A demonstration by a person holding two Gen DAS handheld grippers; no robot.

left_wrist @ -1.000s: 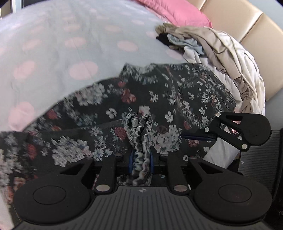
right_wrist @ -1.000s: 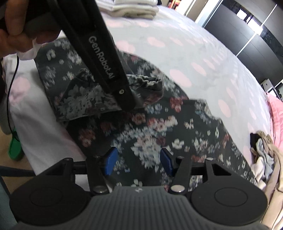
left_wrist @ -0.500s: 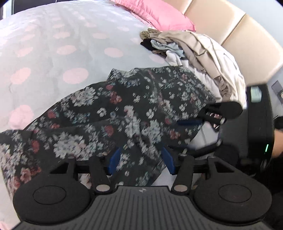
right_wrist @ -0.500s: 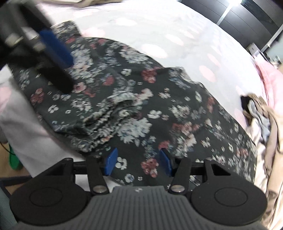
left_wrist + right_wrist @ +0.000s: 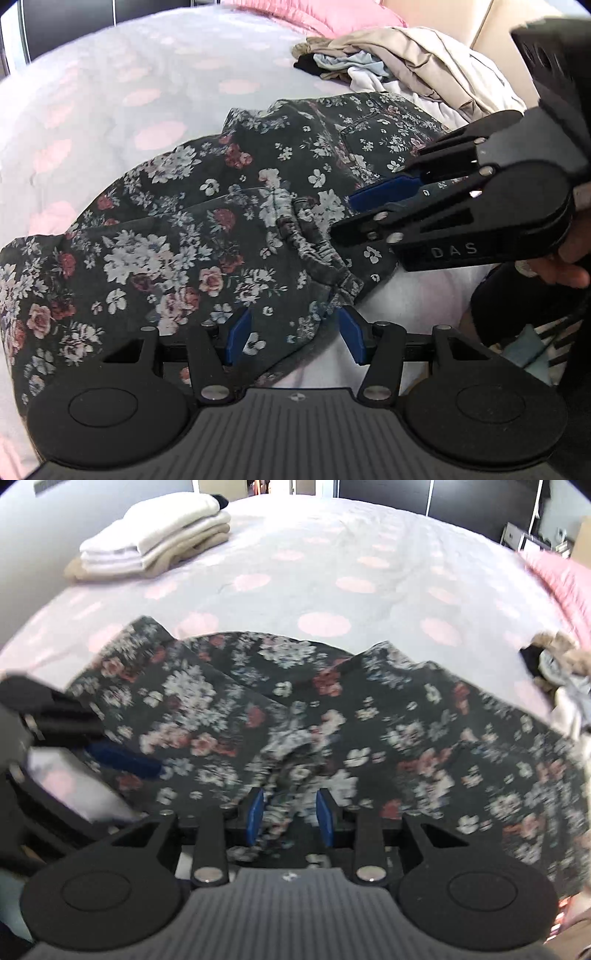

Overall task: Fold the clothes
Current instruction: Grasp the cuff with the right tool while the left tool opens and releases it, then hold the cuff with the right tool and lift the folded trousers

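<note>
A dark floral garment lies partly folded on the polka-dot bedspread; it also shows in the right wrist view. My left gripper is open, its blue pads on either side of the garment's near edge. My right gripper is partly closed around a bunched gathered fold of the garment, with a gap left between the pads. In the left wrist view the right gripper reaches in from the right, its tips at the elastic waistband.
A heap of unfolded beige, white and blue clothes lies at the head of the bed by a pink pillow. A stack of folded white and beige items sits at the far left corner. The bed edge is near my grippers.
My left gripper let go of the bunched waistband and opened. My right gripper swung around to the waistband and narrowed its jaws around the fold.
</note>
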